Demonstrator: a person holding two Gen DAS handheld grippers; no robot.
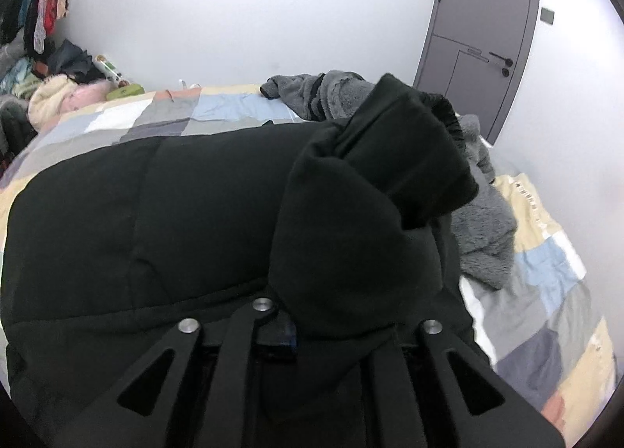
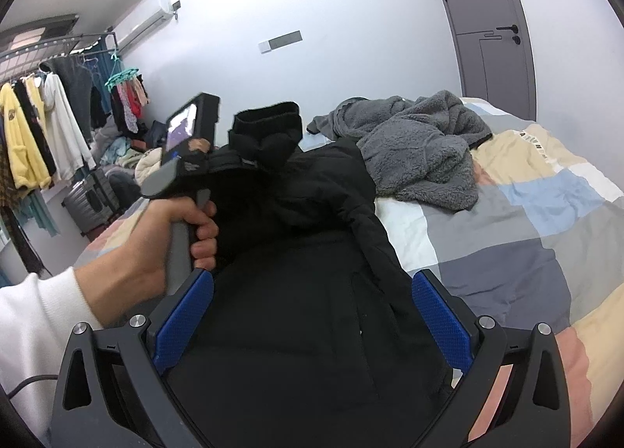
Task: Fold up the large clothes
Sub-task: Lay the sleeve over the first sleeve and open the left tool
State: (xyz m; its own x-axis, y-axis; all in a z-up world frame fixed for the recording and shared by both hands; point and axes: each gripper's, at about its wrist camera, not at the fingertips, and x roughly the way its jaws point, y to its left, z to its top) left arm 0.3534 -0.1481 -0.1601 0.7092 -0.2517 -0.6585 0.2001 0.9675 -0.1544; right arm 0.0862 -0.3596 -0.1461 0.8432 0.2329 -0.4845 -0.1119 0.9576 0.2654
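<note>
A large black padded jacket (image 1: pixel 156 214) lies across the patchwork bed. My left gripper (image 1: pixel 335 315) is shut on the jacket's black sleeve (image 1: pixel 370 214), which bunches up over the jaws with its cuff raised above the jacket body. In the right wrist view the jacket (image 2: pixel 296 311) lies under my right gripper (image 2: pixel 312 315), whose blue pads (image 2: pixel 183 315) stand wide apart and hold nothing. The left gripper (image 2: pixel 249 163) shows there too, held in a hand, with the sleeve cuff (image 2: pixel 269 128) sticking up from it.
A grey fleece garment (image 2: pixel 421 151) lies crumpled on the bed beyond the jacket. The patchwork bedspread (image 2: pixel 526 221) stretches to the right. A clothes rack (image 2: pixel 46 128) and a clothes pile stand at the left. A grey door (image 2: pixel 491 18) is in the far wall.
</note>
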